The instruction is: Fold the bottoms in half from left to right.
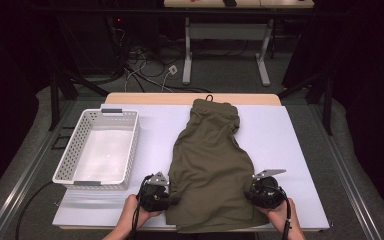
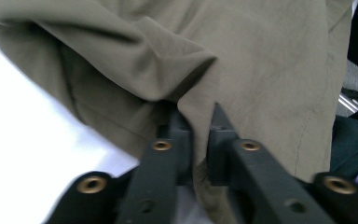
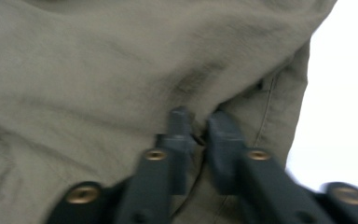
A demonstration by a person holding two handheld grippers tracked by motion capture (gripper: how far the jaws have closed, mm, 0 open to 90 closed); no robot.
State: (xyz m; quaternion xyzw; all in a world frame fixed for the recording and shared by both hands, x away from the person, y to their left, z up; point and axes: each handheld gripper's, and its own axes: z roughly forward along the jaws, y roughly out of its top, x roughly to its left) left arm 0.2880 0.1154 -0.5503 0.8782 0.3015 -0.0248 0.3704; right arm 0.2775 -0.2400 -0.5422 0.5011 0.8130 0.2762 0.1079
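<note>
High view: olive garment (image 1: 211,165) spread lengthwise on the white surface (image 1: 280,135), narrow end far, wide end hanging slightly over the near edge. Left gripper (image 1: 156,196) at the garment's near left edge, right gripper (image 1: 266,194) at its near right edge, each held by a hand entering from below. White perforated basket (image 1: 100,150) just beside the garment on the left, nothing inside.

Left gripper view: jaws pressed together on a raised fold of the cloth (image 2: 200,116). Right gripper view: jaws likewise pinching a ridge of fabric (image 3: 200,126) close to a side seam.

Likely step: lifting or folding the near end. Best done by keeping both pinches firm and level, raising both sides together, moving evenly so the cloth stays taut between them and no slack bunches in the middle. Worth avoiding a drag toward the basket.

Beyond the surface: grey floor, tangled cables (image 1: 145,65), white legs of another table (image 1: 225,45), dark curtains at both sides.
</note>
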